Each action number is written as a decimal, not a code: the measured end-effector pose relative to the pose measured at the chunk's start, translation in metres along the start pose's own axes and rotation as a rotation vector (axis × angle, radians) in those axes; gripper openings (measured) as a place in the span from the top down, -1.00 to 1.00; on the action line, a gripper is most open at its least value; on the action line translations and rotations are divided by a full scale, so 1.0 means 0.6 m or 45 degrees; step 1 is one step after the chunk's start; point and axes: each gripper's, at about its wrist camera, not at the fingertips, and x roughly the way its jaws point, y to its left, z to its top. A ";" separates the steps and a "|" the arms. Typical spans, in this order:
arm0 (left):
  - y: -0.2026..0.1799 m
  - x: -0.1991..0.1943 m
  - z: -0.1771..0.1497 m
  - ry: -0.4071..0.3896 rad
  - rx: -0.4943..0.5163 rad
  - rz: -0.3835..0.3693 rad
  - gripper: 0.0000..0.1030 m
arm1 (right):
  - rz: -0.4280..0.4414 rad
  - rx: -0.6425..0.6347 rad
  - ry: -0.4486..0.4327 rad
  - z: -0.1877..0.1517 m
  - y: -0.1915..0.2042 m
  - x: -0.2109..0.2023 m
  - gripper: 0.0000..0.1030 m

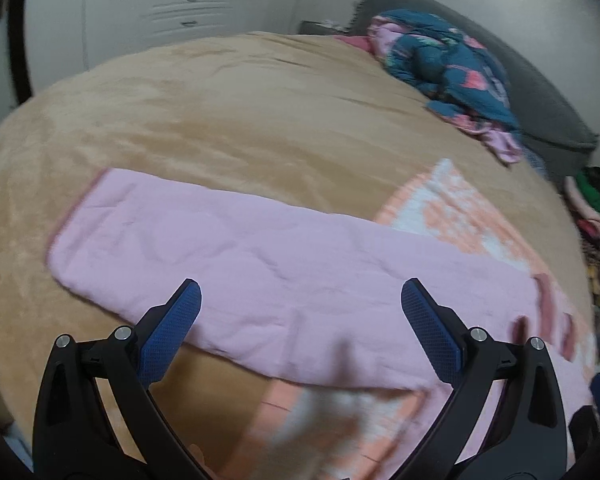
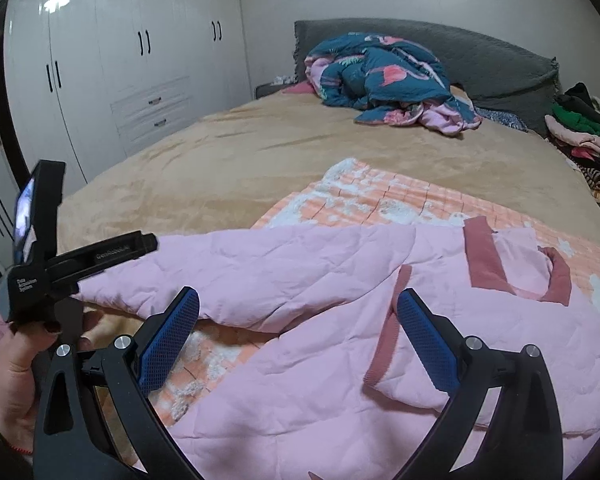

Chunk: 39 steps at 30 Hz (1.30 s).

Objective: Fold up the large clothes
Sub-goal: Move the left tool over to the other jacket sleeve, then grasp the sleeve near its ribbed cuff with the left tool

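Hovering wide open and empty, the left claw looks down on a pink sleeve stretched left to right across the bed, just ahead. From the right, the equally open right claw faces the pink robe; lettering on the left handle is unreadable.

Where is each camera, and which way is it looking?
Left wrist view: sits on the left gripper, looking down its open blue fingers at the pink garment on the tan bed cover; no hand shows.
Right wrist view: sits on the right gripper, looking along the bed toward the grey headboard; the person's left hand shows, holding the other gripper.
Both share the pink garment, the peach blanket, the teal bedding heap and the white wardrobe.
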 end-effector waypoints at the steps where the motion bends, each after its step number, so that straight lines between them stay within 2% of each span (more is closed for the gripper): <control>1: 0.006 0.004 0.001 0.006 -0.012 0.014 -0.82 | 0.002 0.000 0.012 0.000 0.002 0.007 -0.92; 8: 0.058 0.021 0.001 0.048 -0.173 0.070 -0.82 | 0.019 -0.007 0.057 0.004 0.029 0.046 -0.92; 11: 0.087 0.026 -0.003 0.054 -0.242 0.218 -0.82 | 0.031 -0.021 0.071 0.006 0.042 0.058 -0.92; 16: 0.139 0.029 -0.009 0.061 -0.387 0.277 -0.82 | 0.075 -0.022 0.094 0.011 0.060 0.070 -0.92; 22: 0.178 0.056 -0.029 0.131 -0.548 0.250 -0.82 | 0.113 -0.045 0.133 0.005 0.080 0.088 -0.92; 25: 0.179 0.079 -0.038 0.153 -0.571 0.232 -0.82 | 0.112 -0.036 0.132 -0.002 0.077 0.089 -0.92; 31: 0.194 0.096 -0.032 0.069 -0.607 0.148 -0.81 | 0.061 0.016 0.125 -0.023 0.031 0.071 -0.92; 33: 0.191 0.097 -0.030 0.047 -0.582 0.155 -0.55 | 0.027 0.052 0.124 -0.032 0.003 0.061 -0.92; 35: 0.186 0.091 -0.026 0.006 -0.566 0.153 0.10 | 0.012 0.082 0.123 -0.040 -0.020 0.053 -0.92; 36: 0.181 0.078 -0.021 -0.041 -0.546 0.134 0.20 | 0.005 0.102 0.120 -0.045 -0.033 0.046 -0.92; 38: 0.164 0.055 -0.011 -0.103 -0.485 0.107 0.55 | -0.012 0.130 0.104 -0.056 -0.054 0.028 -0.92; 39: 0.158 0.048 -0.007 -0.125 -0.467 0.089 0.61 | -0.022 0.147 0.093 -0.062 -0.063 0.019 -0.92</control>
